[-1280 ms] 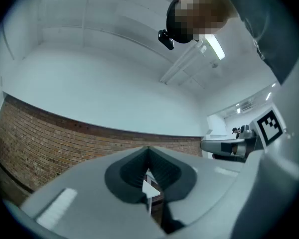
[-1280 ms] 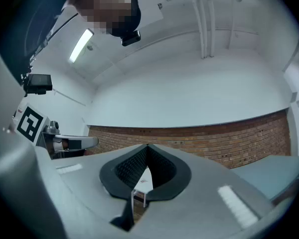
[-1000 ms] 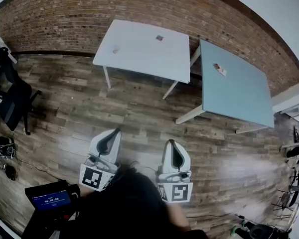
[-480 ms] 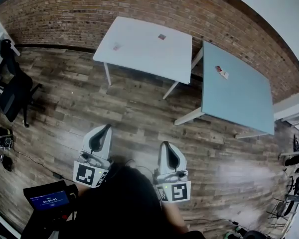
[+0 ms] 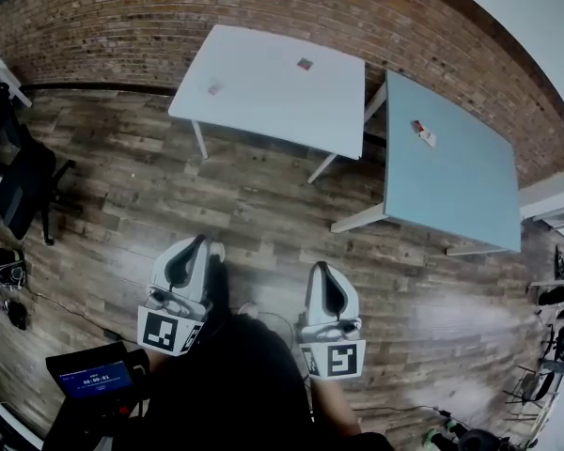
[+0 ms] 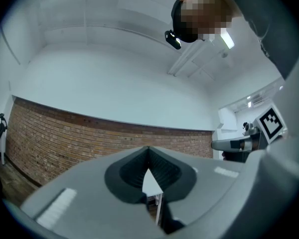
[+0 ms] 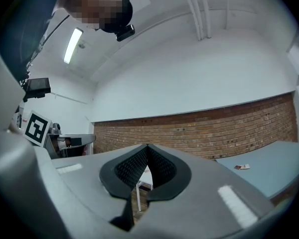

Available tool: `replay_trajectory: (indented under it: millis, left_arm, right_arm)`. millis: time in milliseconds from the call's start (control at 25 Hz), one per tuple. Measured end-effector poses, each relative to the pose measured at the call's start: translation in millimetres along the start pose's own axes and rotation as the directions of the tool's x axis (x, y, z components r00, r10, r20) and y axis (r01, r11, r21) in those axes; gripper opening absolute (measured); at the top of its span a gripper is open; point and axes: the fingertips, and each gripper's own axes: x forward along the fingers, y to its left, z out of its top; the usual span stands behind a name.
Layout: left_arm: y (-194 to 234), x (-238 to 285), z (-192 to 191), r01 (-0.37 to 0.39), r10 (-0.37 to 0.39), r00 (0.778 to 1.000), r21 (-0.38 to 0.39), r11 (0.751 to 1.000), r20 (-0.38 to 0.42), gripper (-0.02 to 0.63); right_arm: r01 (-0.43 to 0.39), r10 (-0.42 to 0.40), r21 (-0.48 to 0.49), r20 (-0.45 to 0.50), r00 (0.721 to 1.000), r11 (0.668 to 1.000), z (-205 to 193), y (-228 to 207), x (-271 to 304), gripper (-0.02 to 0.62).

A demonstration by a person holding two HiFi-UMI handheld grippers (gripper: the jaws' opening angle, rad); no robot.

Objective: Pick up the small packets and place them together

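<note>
Two small packets lie on the white table (image 5: 263, 101): a pinkish packet (image 5: 214, 88) near its left end and a dark packet (image 5: 305, 64) toward the back. On the pale blue table (image 5: 451, 172) lies a red and white packet (image 5: 419, 132), also seen far off as the red and white packet (image 7: 242, 167) in the right gripper view. My left gripper (image 5: 203, 243) and right gripper (image 5: 324, 271) hang low over the wood floor, well short of both tables. Both are shut with nothing between the jaws.
A brick wall (image 5: 169, 17) runs behind the tables. An office chair (image 5: 19, 181) stands at the left. A dark device with a blue screen (image 5: 92, 380) sits at the lower left. Cables and stands (image 5: 555, 346) crowd the right edge. Wood floor (image 5: 263, 214) lies between me and the tables.
The view has shifted slightly, with the tables a little higher in the frame. Both grippers stay shut and have moved only a little over the floor.
</note>
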Motion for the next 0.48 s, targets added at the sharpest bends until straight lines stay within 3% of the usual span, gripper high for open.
replay_trajectory:
  millis: [160, 480]
  left_arm:
    - [18.9, 25.1, -8.7, 0.023, -0.023, 1.000, -0.024, 0.999, 0.013, 0.000]
    - [87.5, 104.8, 2.0, 0.103, -0.103, 0.994, -0.004, 0.995, 0.023, 0.000]
  right_arm:
    - [-0.031, 0.031, 0.016, 0.001, 1.000, 0.999, -9.4, 11.8, 33.6, 0.003]
    - [0.038, -0.037, -0.032, 0.012, 0.999, 0.999, 11.1, 6.9, 138.2, 0.003]
